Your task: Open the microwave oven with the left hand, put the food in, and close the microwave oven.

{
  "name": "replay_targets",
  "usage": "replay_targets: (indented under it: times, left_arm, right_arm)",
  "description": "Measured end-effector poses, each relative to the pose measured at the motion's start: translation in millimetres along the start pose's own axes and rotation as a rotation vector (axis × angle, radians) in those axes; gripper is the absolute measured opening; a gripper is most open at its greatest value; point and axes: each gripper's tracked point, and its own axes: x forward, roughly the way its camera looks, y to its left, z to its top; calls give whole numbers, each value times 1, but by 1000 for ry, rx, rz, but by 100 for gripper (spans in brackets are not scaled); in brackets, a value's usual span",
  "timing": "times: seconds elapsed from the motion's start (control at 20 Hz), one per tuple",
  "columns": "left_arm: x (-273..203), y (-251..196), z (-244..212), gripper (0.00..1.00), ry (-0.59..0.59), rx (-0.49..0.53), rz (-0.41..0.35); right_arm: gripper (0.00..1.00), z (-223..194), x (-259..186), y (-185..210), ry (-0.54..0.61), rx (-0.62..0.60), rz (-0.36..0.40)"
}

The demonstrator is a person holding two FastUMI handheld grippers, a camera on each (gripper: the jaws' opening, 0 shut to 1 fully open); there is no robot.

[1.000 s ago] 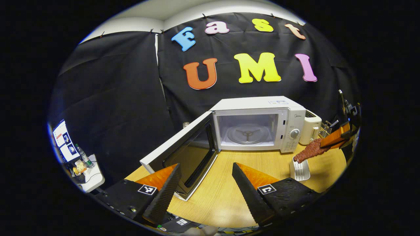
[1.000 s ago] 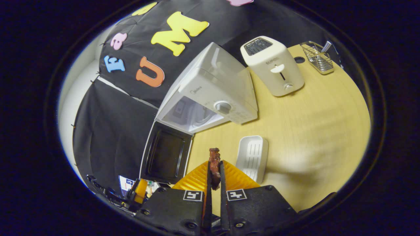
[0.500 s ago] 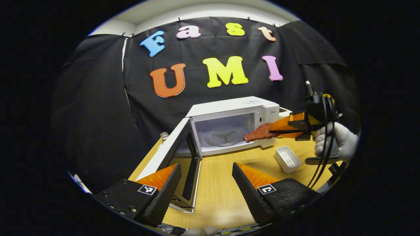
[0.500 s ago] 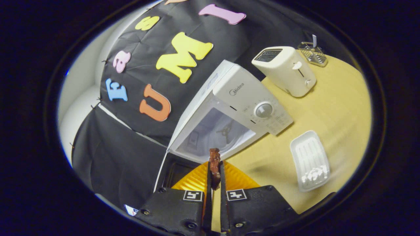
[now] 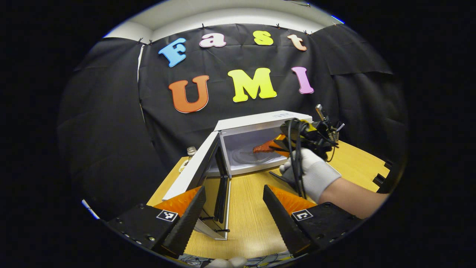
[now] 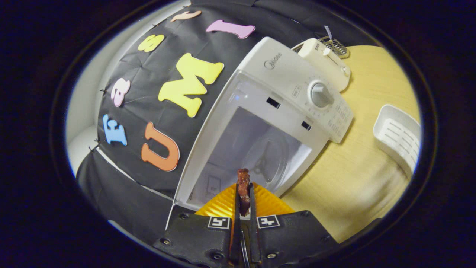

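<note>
Right gripper [image 6: 243, 201]: jaws clamped on a reddish-brown strip of meat [image 6: 243, 188], pinched edge-on between both fingers, upper end poking out past the fingertips. Just ahead, the open cavity of the white microwave oven [image 6: 282, 93], glass turntable [image 6: 267, 158] visible inside. In the left gripper view, same right gripper [image 5: 277, 145] seen from the side, held by a gloved hand [image 5: 310, 173], meat [image 5: 262, 148] already past the oven's front edge and above the turntable [image 5: 253, 156], not touching it as far as can be told.

Left gripper [image 5: 232, 212]: jaws spread wide, nothing between them, hovering low over the wooden surface [image 5: 245, 216] in front of the oven. Microwave door [image 5: 202, 167] swung fully out to the left side, inner face and dark window turned toward the cavity.

Farther out in the right gripper view: control knob [image 6: 320, 95] on the oven's panel, a cream toaster [image 6: 327, 63] just beside the oven, a wire rack [image 6: 336, 46] behind it, and a white ribbed tray [image 6: 399, 137] lying on the surface [image 6: 357, 178] to the right. Small glass jar [image 5: 190, 150] standing behind the open door.
</note>
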Motion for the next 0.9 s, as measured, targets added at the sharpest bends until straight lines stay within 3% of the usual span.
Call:
replay_targets:
  times: [0.25,0.55,0.65,0.8,0.85,0.9]
  left_arm:
    - [0,2,1,95,-23,5,-14]
    - [7,9,-3,95,-15,-19,-5]
    - [8,10,-2,95,-19,-23,-5]
    - [10,11,-1,95,-23,-28,-5]
    - [11,12,0,95,-25,-26,-2]
    - [12,12,2,95,-25,-22,-2]
  right_arm:
    - [13,-13,58,-7,-70,-13,-66]
    - [13,-25,95,-27,-93,9,-95]
    - [13,-27,99,-31,-105,-45,-110]
    - [22,-23,100,-43,-119,-165,-178]
    - [16,-21,101,-45,-119,-196,-193]
    - [31,-22,101,-48,-111,-229,-214]
